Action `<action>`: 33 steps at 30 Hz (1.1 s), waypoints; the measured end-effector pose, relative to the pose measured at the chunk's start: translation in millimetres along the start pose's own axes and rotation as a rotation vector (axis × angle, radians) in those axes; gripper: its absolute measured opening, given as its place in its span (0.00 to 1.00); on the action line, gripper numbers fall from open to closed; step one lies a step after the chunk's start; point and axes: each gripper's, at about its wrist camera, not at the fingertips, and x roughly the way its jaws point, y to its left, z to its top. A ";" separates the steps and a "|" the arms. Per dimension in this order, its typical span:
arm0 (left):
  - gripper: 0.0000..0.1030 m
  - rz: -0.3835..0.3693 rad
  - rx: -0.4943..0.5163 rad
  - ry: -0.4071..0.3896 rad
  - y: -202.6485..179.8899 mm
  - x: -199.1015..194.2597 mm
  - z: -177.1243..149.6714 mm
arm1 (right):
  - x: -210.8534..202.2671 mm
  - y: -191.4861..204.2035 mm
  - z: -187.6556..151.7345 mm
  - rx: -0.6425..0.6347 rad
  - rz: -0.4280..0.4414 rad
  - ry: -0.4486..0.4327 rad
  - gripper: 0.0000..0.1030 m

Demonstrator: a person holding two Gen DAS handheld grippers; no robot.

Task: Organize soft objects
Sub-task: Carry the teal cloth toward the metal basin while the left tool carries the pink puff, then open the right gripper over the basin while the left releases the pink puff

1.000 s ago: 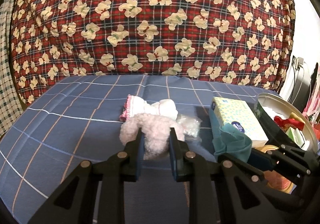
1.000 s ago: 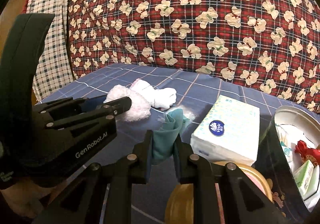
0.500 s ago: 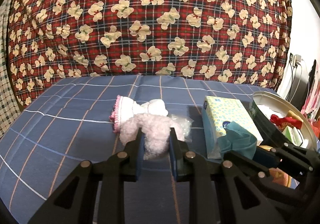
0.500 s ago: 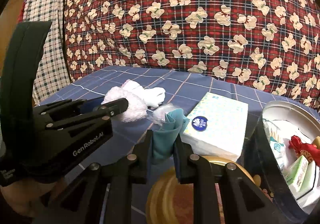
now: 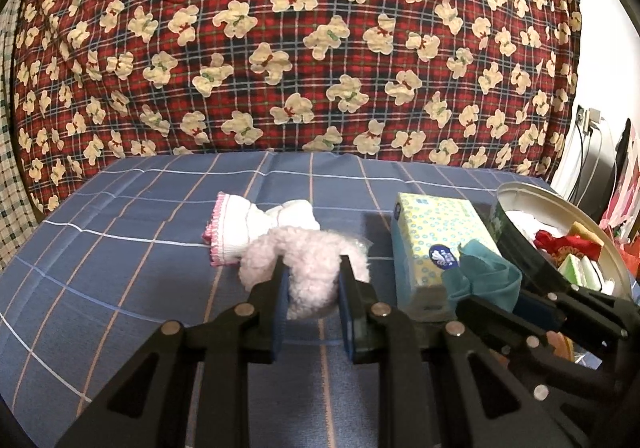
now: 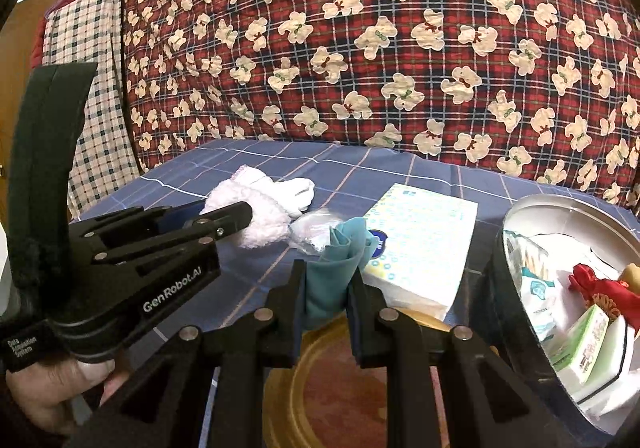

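Observation:
My left gripper is shut on a fluffy pale pink sock, held just above the blue checked bedsheet. Behind it lies a white sock with a pink frilled cuff. My right gripper is shut on a folded teal cloth, which also shows in the left wrist view as the teal cloth at the right. The left gripper with the fluffy sock appears at the left of the right wrist view, carried by a person's hand.
A tissue pack lies right of the socks, with a crumpled clear plastic bag beside it. A round metal tin holds packets and a red ornament. A gold-rimmed lid sits below my right gripper. A red bear-print quilt rises behind.
The right gripper with the teal cloth has drifted slightly rightward toward the tin. The left gripper keeps its hold on the fluffy sock, almost still.

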 end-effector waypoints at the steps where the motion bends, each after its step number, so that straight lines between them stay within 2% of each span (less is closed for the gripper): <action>1: 0.20 0.000 -0.004 -0.001 0.9 -0.4 0.1 | -0.4 -0.7 -0.1 0.001 0.000 -0.001 0.20; 16: 0.20 -0.039 0.000 -0.004 -2.6 -6.5 0.3 | -5.8 -4.7 -1.8 -0.002 -0.003 -0.009 0.20; 33: 0.20 -0.095 0.087 -0.003 -45.8 -17.1 34.2 | -32.6 -31.1 11.2 -0.025 -0.045 -0.040 0.20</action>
